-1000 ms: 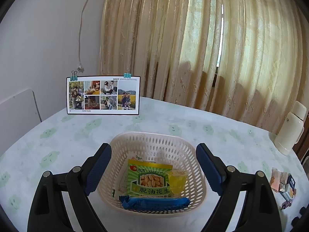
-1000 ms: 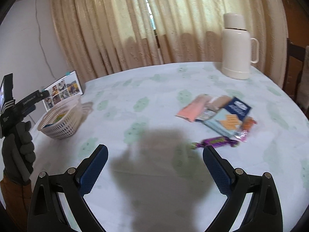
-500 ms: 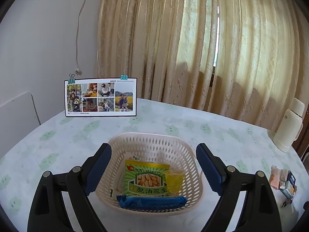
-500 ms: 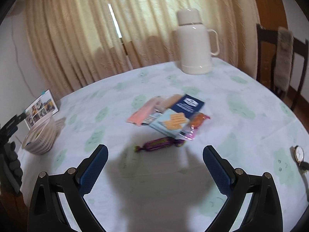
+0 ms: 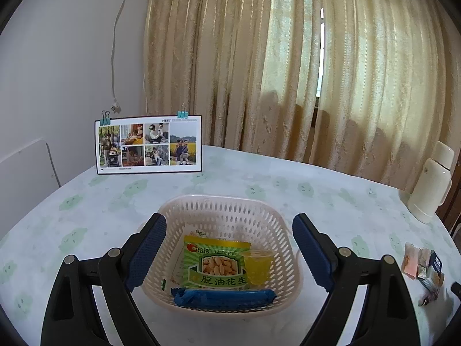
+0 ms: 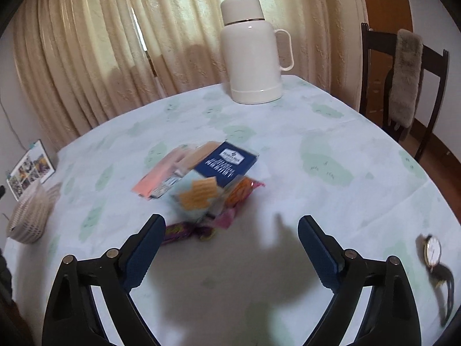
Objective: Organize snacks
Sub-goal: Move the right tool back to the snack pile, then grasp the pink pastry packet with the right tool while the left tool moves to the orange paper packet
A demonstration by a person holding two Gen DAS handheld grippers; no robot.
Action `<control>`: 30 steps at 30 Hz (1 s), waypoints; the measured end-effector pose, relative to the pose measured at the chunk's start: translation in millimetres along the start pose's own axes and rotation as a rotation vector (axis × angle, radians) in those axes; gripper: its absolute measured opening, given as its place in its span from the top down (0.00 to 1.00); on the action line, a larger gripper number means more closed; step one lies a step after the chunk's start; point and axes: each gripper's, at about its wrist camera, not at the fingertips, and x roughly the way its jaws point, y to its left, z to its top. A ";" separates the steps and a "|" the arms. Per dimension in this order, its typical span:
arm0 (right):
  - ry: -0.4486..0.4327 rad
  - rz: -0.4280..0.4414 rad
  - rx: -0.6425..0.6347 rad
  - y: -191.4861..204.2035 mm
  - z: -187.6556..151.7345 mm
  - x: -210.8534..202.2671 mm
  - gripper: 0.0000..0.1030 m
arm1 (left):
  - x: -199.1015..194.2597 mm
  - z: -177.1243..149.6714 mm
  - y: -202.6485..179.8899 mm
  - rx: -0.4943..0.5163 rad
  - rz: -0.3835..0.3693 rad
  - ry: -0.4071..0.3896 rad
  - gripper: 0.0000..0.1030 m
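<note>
A white plastic basket holds a green peanut packet, a yellow jelly cup and a blue wrapped bar. My left gripper is open and empty, hovering over the basket. In the right wrist view, a pile of loose snacks lies on the table: a dark blue packet, a light blue cracker packet, a pink packet, an orange-pink packet and a purple candy. My right gripper is open and empty, just in front of the pile, its left finger by the purple candy.
A white thermos stands at the table's far side. A photo board stands behind the basket. A wristwatch lies at the right table edge. A dark chair stands beyond the table. The basket shows far left in the right wrist view.
My right gripper has swung right and moved closer to the snack pile, which now sits just ahead of the fingers. My left gripper has stayed over the basket, rising slightly.
</note>
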 end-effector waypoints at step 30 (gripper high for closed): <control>0.117 -0.055 -0.034 -18.8 18.6 51.6 0.72 | -28.4 8.6 -77.4 0.161 -0.108 0.001 0.11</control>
